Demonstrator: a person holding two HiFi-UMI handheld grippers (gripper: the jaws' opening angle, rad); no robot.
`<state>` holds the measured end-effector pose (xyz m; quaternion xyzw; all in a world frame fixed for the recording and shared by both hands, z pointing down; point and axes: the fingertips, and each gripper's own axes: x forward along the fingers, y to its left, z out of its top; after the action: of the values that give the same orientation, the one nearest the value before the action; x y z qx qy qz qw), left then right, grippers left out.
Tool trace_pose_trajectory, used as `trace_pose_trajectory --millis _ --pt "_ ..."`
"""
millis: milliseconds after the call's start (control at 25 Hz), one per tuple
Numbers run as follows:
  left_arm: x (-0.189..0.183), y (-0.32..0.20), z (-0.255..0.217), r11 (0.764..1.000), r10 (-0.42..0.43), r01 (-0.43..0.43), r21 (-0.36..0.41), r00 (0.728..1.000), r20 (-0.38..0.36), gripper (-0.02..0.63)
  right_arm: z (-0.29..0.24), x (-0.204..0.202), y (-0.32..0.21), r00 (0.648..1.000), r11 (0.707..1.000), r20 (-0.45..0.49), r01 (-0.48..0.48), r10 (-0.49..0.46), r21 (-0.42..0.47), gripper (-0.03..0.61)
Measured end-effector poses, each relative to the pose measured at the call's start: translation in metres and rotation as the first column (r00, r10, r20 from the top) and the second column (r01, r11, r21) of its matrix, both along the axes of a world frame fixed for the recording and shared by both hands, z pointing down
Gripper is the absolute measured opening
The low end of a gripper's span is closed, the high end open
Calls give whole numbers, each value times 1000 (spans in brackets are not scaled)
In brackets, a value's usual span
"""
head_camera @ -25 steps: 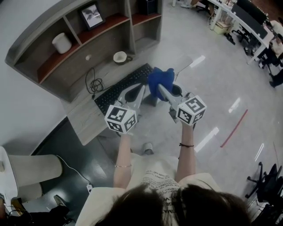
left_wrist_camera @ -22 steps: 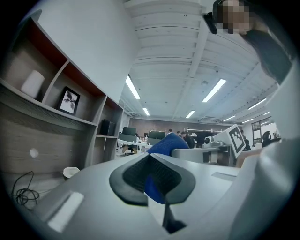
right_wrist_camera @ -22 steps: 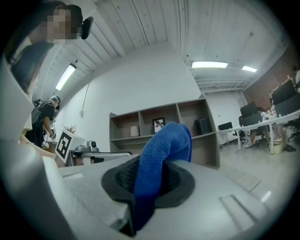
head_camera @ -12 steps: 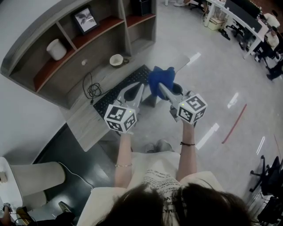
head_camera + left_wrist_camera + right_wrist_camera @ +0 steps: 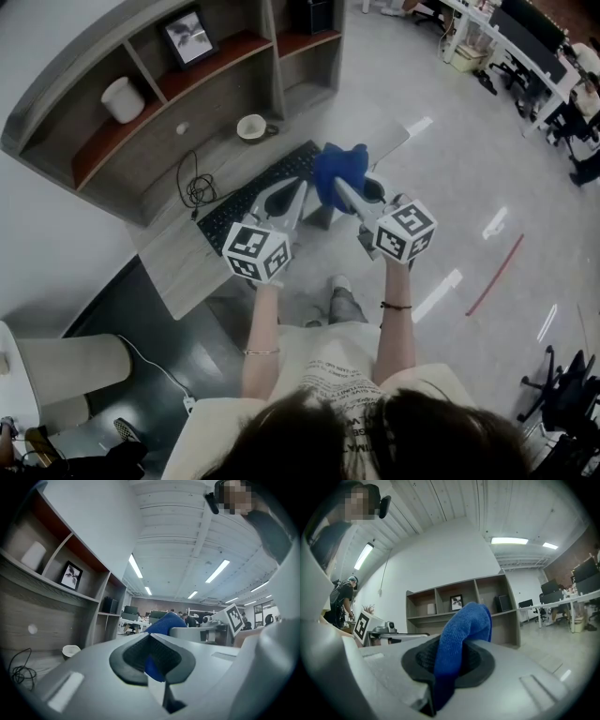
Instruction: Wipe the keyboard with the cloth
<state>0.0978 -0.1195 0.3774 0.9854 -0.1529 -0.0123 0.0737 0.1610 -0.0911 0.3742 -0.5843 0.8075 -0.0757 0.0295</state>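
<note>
We hold the blue cloth (image 5: 339,164) pinched shut in both left tongs (image 5: 298,187) and right tongs (image 5: 339,185), above the keyboard (image 5: 277,169)'s right end; its long axis runs leftward along the bench (image 5: 178,253), nearer the left tongs.

cloth (image 5: 339,169) in my right gripper (image 5: 339,186): plain blue | my left gripper (image 5: 301,185) and the right one: grey shells, black pads (image 5: 133,656) | my cubes (image 5: 256,251): black-and-white squares | keyboard (image 5: 244,197) under my tips: black | desk (image 5: 173,248) below: grey wood grain | shelf boards (image 5: 230,52) beyond: red-brown | cup (image 5: 251,126) beyond: white
</note>
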Motion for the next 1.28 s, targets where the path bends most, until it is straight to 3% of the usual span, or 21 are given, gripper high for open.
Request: trace_pose_trajectory --millis 680,1280 --pt "47 -53 -1 994 -111 110 -20 994 -3 -12 -5 52 -66 994 994 10 107 -107 -22 58" --pt "74 -83 9 973 -225 224 -56 974 -5 -12 6 85 -98 976 974 -13 217 -218 -59 58"
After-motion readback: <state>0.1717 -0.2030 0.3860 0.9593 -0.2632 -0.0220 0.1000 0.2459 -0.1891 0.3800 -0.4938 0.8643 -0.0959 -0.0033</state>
